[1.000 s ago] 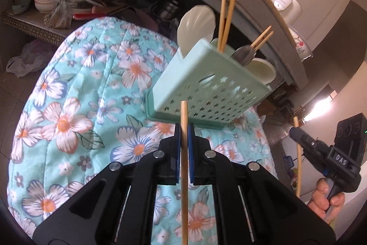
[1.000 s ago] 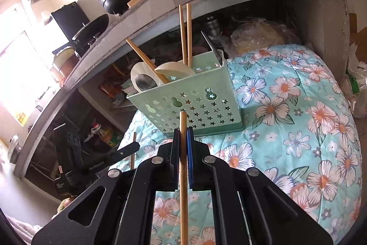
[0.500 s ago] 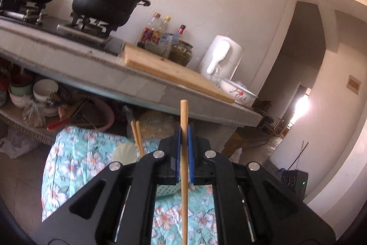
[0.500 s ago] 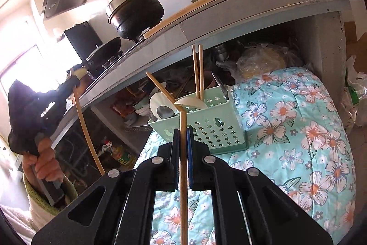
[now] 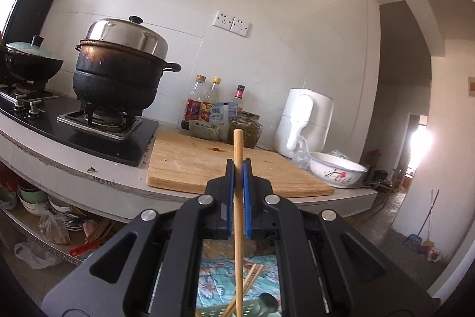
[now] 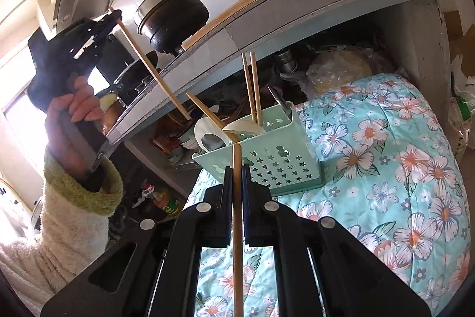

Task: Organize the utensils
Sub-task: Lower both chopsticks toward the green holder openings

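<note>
My left gripper (image 5: 237,168) is shut on a wooden chopstick (image 5: 238,144) that stands upright between its blue pads, high up at counter level. In the right wrist view the same left gripper (image 6: 109,17) is held up at the upper left by a hand in a fleecy sleeve, its chopstick (image 6: 151,67) slanting down toward the basket. My right gripper (image 6: 237,171) is shut on a second chopstick (image 6: 237,153), just in front of the mint-green star-holed basket (image 6: 276,165). The basket holds several chopsticks (image 6: 252,88) and white spoons (image 6: 207,135). It stands on a floral cloth (image 6: 386,153).
A grey counter carries a black steamer pot (image 5: 118,73) on a gas hob, a wooden cutting board (image 5: 193,162), sauce bottles (image 5: 204,100), a white appliance (image 5: 302,124) and a flowered bowl (image 5: 335,168). Bowls and bags crowd the shelf (image 5: 35,207) under the counter.
My left gripper has risen with its chopstick from basket height to above the counter, and its view has swung up to the stove and wall. The right gripper has shifted only slightly.
</note>
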The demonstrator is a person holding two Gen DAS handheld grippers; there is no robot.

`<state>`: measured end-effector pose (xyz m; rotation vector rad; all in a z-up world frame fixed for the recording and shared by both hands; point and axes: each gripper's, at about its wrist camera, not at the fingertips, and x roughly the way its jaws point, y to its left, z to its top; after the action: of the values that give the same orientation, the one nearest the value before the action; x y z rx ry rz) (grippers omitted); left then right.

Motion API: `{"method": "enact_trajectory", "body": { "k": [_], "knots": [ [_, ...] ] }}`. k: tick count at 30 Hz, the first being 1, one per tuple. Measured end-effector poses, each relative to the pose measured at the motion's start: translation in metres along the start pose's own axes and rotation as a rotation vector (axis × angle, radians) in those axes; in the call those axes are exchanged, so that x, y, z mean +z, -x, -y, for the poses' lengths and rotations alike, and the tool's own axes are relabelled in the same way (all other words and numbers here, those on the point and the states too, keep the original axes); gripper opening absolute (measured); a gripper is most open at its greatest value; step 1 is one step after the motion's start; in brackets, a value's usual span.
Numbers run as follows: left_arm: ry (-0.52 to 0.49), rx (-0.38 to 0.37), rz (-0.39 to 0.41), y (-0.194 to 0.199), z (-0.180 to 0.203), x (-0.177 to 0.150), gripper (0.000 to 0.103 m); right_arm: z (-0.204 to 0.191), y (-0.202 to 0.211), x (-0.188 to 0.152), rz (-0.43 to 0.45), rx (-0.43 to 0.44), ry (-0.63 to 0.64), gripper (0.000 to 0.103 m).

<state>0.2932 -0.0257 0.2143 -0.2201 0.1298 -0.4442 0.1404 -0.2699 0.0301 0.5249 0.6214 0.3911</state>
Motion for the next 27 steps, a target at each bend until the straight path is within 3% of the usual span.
{"method": "enact_trajectory", "body": {
  "k": [9,21,24,26,27],
  "knots": [
    [0.010,0.058,-0.099,-0.058,-0.025,-0.058,0.005,0.013,-0.014,0.004,-0.033,-0.013,-0.023,0.006],
    [0.073,0.019,-0.242,-0.063,-0.043,-0.119,0.005,0.016,-0.023,0.002,-0.064,-0.037,-0.036,0.006],
    [0.077,-0.001,-0.248,-0.053,-0.042,-0.122,0.012,0.012,-0.022,0.002,-0.062,-0.044,-0.022,0.006],
    [0.071,-0.007,-0.248,-0.045,-0.041,-0.123,0.025,0.009,-0.020,0.002,-0.062,-0.049,-0.014,0.006],
    [0.067,-0.012,-0.246,-0.041,-0.040,-0.122,0.026,0.008,-0.020,0.002,-0.062,-0.052,-0.009,0.006]
  ]
}}
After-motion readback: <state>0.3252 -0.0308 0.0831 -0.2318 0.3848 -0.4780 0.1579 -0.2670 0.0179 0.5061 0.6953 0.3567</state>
